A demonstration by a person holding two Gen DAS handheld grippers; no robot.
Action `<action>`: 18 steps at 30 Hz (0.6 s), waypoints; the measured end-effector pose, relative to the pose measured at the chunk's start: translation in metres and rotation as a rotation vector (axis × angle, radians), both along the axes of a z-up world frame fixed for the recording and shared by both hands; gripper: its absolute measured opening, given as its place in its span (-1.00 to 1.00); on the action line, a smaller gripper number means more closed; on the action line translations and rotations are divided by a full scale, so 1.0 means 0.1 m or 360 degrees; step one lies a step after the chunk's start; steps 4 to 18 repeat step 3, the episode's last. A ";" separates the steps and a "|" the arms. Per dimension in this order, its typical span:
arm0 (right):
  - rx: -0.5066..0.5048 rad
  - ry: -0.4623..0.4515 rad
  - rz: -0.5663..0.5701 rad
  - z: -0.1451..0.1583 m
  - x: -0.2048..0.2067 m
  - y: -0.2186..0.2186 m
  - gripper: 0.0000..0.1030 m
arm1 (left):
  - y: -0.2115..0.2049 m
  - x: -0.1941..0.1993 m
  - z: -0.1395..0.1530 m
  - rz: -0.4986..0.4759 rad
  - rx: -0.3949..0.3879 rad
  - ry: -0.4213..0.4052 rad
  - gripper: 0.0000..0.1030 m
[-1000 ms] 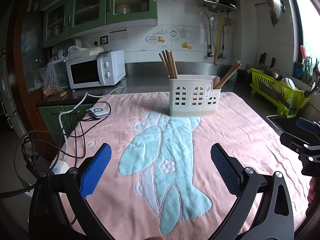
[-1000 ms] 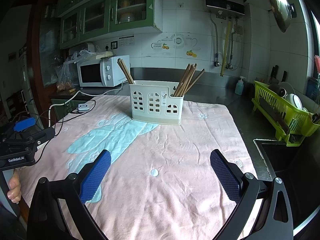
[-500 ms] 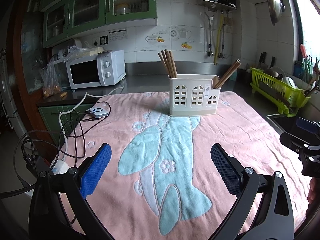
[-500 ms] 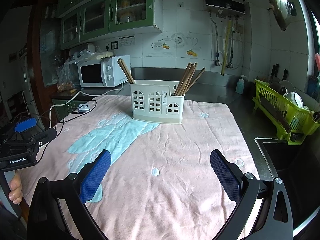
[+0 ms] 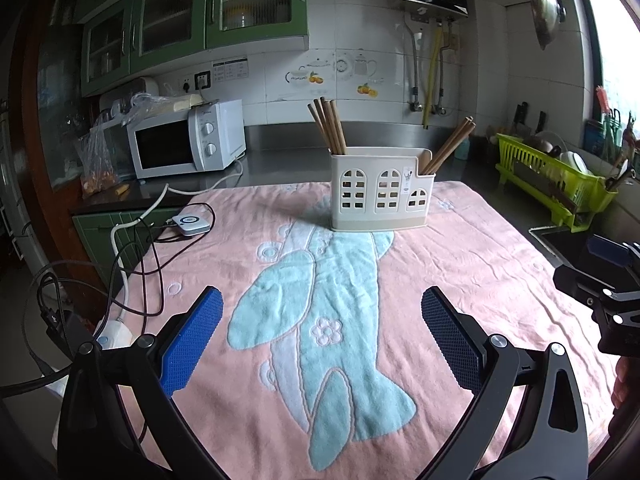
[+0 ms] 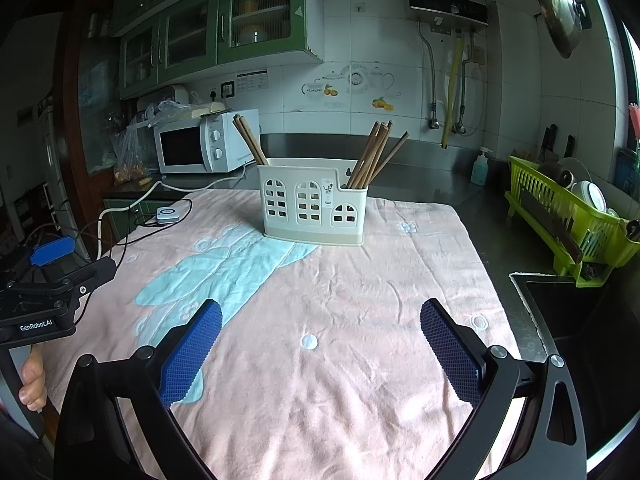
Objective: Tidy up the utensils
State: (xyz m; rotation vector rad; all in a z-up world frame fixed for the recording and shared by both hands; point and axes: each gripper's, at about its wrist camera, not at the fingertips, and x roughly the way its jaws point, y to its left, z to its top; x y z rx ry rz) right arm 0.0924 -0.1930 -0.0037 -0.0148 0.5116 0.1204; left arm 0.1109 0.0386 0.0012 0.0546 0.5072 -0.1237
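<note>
L gripper point(image 5: 322, 334) spread wide, empty | R gripper point(image 6: 320, 340) spread wide, empty | chopsticks point(image 6: 374, 156) upright in caddy point(image 6: 312, 204) both ends | caddy on pink towel point(image 6: 340, 300)

The pink towel point(image 6: 360, 300) lies bare over nearly all of its spread, so a gripper can pass freely across its near edge, its middle and its right side. The one thing standing on it is the cream utensil holder point(image 6: 312, 204) near the far edge, with wooden chopsticks point(image 6: 374, 152) fanning up and outward from its two ends, which crowds the air above and beside it. At the far left corner a small white device point(image 5: 192, 222) and black cables point(image 5: 136, 264) trail along the towel's left edge. Off the right edge stand a green dish rack point(image 6: 568, 216) and a dark sink point(image 6: 580, 312).
</note>
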 end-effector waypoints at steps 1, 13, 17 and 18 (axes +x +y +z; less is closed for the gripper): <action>0.0001 0.0000 -0.0001 0.00 0.00 0.00 0.87 | 0.00 0.00 0.00 0.0000 -0.0003 0.0000 0.91; 0.0003 0.0000 0.0000 0.00 0.00 0.00 0.87 | 0.00 0.00 0.00 0.0001 -0.0010 -0.0001 0.91; 0.0003 0.0000 0.0000 0.00 0.00 0.00 0.87 | 0.00 0.00 0.00 0.0001 -0.0010 -0.0001 0.91; 0.0003 0.0000 0.0000 0.00 0.00 0.00 0.87 | 0.00 0.00 0.00 0.0001 -0.0010 -0.0001 0.91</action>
